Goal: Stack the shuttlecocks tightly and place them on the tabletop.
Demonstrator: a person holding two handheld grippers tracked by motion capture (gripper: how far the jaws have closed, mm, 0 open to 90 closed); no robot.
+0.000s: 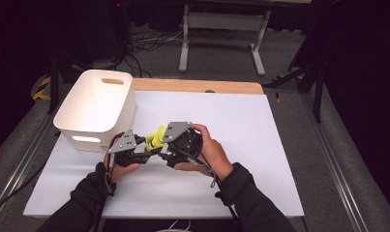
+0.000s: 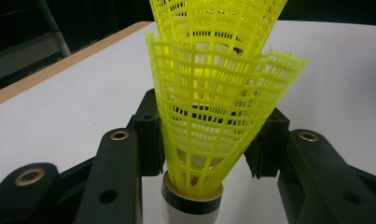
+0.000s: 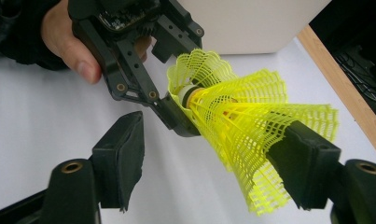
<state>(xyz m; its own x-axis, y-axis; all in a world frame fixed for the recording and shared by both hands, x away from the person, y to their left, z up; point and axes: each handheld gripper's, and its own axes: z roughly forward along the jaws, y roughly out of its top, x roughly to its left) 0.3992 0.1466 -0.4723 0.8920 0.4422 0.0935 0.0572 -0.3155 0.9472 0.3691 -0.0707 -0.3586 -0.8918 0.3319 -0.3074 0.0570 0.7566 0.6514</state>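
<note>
So both grippers were up off the white table (image 1: 241, 145), meeting over its near-left part, just in front of the white bin (image 1: 98, 108). The left gripper (image 2: 204, 140) was clamped on the skirt of one yellow shuttlecock (image 2: 209, 135), low down near its cork, and a second yellow shuttlecock (image 2: 213, 23) was stuffed nose-first into it, so the two were nested like cones.

In the right gripper view, the right gripper (image 3: 213, 172) stood wide open. Its far pad was touching or nearly touching the flared skirt of the outer one, and the near pad was well clear. So nothing was held on that side yet.

My read: this looked like the handover or pull-apart step, with the stack mid-air between the two hands (image 1: 209, 150).

The next move probably called for closing the right jaws gently on the skirt. That mesh looked soft and would squash easily. Then pull straight along the cone axis, not sideways, or the nested pair would just twist.
</note>
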